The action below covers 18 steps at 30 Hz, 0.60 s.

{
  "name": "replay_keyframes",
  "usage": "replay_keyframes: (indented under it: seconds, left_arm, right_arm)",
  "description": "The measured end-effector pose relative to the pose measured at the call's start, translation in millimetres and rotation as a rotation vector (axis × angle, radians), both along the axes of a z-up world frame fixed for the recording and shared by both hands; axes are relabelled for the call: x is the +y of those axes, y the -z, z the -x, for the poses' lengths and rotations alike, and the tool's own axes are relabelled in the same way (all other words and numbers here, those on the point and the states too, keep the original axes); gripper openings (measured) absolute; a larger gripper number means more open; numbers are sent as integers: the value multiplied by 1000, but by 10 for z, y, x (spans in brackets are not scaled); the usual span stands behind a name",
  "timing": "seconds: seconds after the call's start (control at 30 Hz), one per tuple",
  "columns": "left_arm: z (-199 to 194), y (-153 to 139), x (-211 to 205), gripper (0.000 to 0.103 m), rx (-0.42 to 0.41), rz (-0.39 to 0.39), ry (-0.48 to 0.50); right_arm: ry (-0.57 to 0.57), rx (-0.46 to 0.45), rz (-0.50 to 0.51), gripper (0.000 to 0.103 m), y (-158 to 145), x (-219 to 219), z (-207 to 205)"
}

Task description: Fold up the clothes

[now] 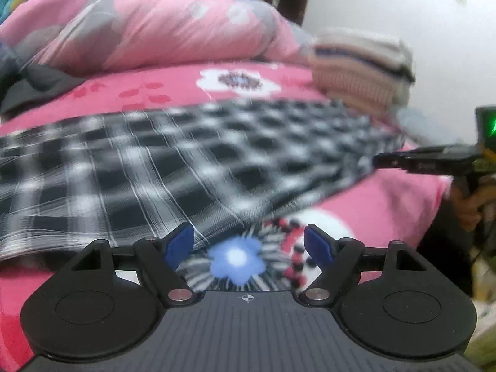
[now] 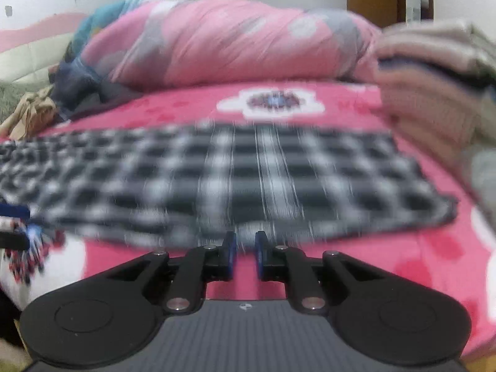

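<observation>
A black-and-white checked garment [image 1: 173, 167] [image 2: 248, 173] lies spread flat on the pink flowered bedspread [image 1: 387, 204] [image 2: 387, 263]. My left gripper [image 1: 249, 245] is open just off the garment's near edge, over a blue flower print. Its left blue pad [image 1: 179, 245] touches that edge. My right gripper [image 2: 245, 248] is closed to a narrow gap at the middle of the garment's near edge, with grey cloth between its tips. In the left wrist view the right gripper [image 1: 390, 161] reaches in from the right to the garment's corner. Both views are motion-blurred.
A rolled pink quilt [image 1: 155, 21] [image 2: 232, 43] lies across the back of the bed. A stack of folded knit clothes [image 1: 362, 65] [image 2: 434, 86] sits at the back right. Dark and tan clothes [image 2: 46, 105] are heaped at the back left. The bed edge drops away at the right [image 1: 446, 192].
</observation>
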State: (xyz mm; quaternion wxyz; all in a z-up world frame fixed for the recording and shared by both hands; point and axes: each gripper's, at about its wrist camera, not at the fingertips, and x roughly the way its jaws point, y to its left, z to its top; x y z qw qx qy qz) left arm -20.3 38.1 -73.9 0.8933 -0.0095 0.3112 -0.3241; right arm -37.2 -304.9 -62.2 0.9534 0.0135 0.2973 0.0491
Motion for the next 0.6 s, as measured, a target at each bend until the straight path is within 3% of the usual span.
replay_keyframes:
  seconds: [0.1,0.13,0.17,0.23,0.3,0.4,0.47,0.6]
  left_arm:
    - [-140,-83,56,79,-19,60,-43]
    - [-155,-80,83,79,-20,58,-64]
    - [-138,-58,126,79,-14,47,-84]
    - [-104,-15,212,77,-3,26,-124]
    - [-71,29,299,75,8,5,-164]
    - [-20,94,428,77,26,-27,-225]
    - [48,-25,542,78,-4,5,-251]
    - [-129,-222,753,79,-77,58,-333]
  right_arm:
    - [-85,-62,-70,17,-72,401,-284]
    - [-110,-72,-88,23,-58,555,-401]
    - [-123,-64,-100,28,4,700,-513]
    - [-118,5,-114,28,241,891,-606]
    - [-106,43,-114,28,397,922,-410]
    - [-133,7,-67,29,318,864,3]
    - [-137,35,-52,30,177,826,93]
    - [-169,-70,-116,30,-138,1065,-305]
